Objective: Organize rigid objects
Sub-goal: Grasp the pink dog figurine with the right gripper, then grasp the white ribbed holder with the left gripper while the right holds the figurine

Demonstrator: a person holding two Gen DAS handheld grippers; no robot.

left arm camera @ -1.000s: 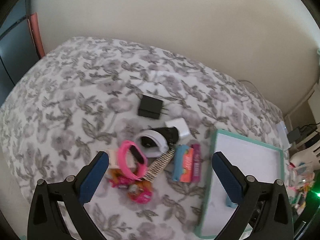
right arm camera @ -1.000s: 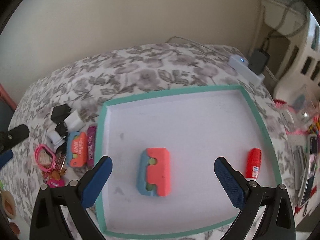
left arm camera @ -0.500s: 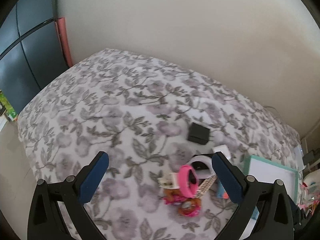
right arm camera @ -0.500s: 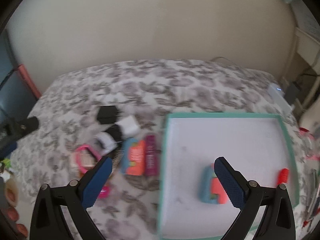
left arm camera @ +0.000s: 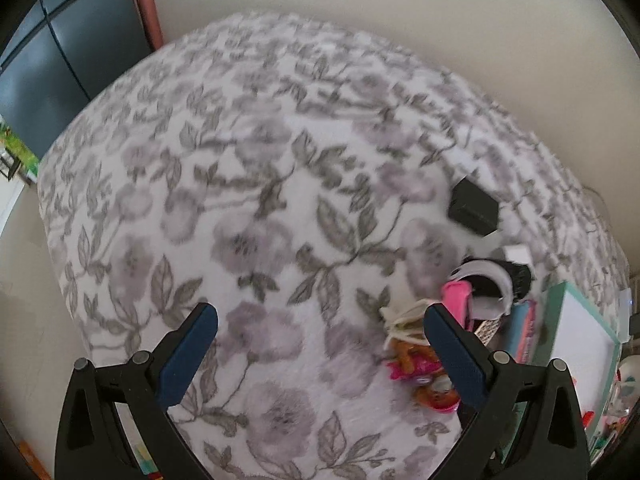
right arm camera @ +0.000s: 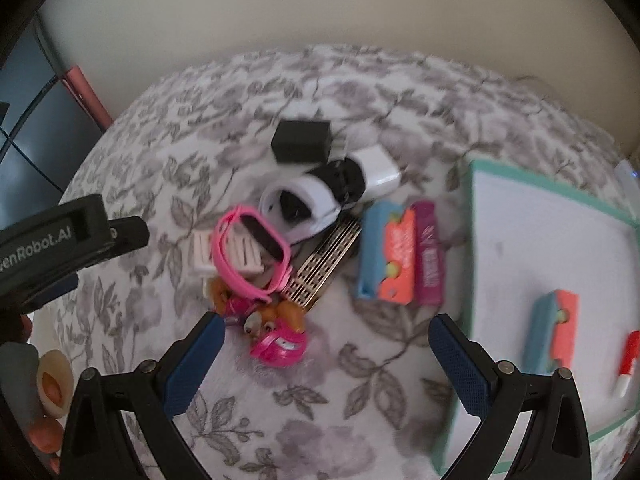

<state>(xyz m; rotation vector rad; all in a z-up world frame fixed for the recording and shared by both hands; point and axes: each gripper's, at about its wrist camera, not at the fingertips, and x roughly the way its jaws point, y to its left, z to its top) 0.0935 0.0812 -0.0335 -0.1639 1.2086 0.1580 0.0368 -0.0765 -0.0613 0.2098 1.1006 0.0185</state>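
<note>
Both claws gape wide, empty. Right claw (right arm camera: 324, 360) hovers near the pink toy (right arm camera: 280, 340): light, hard, probably slick; best pinched across its body.

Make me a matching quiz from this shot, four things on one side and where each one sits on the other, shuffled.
Things:
1. red marker
2. black charger
3. pink watch band
4. right gripper

Places:
A. farthest back in the pile
B. hovering open above the bedspread
C. inside the teal tray
D. over the white slatted piece

Pairs: 1-C, 2-A, 3-D, 4-B
</note>
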